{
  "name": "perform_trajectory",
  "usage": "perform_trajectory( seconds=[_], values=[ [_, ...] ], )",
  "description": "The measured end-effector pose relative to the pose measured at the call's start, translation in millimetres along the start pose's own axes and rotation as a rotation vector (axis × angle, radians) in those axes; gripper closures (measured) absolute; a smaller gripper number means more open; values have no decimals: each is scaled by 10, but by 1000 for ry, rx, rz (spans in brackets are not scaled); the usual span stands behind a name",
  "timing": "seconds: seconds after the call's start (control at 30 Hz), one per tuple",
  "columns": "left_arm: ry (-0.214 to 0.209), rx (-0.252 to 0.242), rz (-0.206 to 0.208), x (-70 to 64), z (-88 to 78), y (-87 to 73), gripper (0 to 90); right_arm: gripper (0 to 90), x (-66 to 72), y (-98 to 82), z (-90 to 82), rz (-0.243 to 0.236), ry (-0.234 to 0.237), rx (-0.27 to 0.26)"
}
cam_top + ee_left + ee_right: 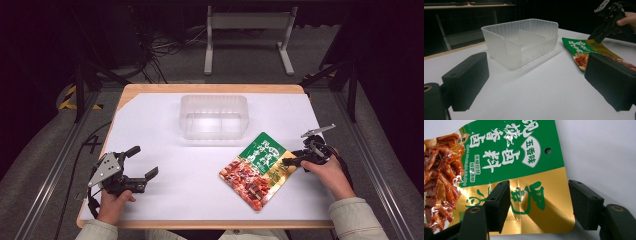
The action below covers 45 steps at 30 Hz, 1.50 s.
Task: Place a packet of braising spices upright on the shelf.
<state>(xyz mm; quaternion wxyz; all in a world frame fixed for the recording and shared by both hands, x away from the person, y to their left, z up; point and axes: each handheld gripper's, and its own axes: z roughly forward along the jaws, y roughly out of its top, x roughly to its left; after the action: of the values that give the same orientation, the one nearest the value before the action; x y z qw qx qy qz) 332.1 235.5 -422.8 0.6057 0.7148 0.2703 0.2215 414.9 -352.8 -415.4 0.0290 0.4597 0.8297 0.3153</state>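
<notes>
Two grippers sit at opposite sides of the table; the right gripper (298, 159) is at the pouch (257, 169), its jaws apart and straddling the gold corner. The pouch lies flat, long axis diagonal, just in front of the bin (214, 117). The left gripper (141, 162), jaws apart and empty, rests well away.

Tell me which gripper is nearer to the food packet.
Right. The right gripper is at the food packet, its open jaws straddling the gold corner. The left gripper sits open over bare table well off to the packet's left.
</notes>
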Motion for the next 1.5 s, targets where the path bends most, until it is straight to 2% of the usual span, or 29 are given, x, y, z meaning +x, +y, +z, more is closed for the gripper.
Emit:
perform_trajectory(
  seconds=[0.13,0.3,0.4,0.53,0.73,0.77,0.83,1.07,1.33,1.5],
  values=[
    [1,1,0,0,4,-1,64,447,27,5,-91,-10,4,-37],
    [0,3,0,-2,7,-1,64,478,114,16,-164,-40,11,-70],
    [1,2,0,-3,7,0,64,501,160,16,-179,-49,39,-82],
    [1,2,0,-3,6,0,64,535,209,1,-146,-67,69,-77],
    [1,3,0,-2,6,0,64,586,180,-31,-57,-60,82,-52],
    [2,3,0,-2,7,0,64,610,166,-44,-3,-60,71,-31],
    [2,3,1,-2,6,-1,64,637,159,-57,38,-61,61,-21],
    [4,3,1,-2,5,-1,65,898,169,-78,45,-74,15,-33],
    [6,1,0,0,-1,0,65,900,223,-66,-49,-72,18,-64],
    [7,0,1,-2,-1,2,65,900,269,-45,-205,-74,45,-108]
  ],
)
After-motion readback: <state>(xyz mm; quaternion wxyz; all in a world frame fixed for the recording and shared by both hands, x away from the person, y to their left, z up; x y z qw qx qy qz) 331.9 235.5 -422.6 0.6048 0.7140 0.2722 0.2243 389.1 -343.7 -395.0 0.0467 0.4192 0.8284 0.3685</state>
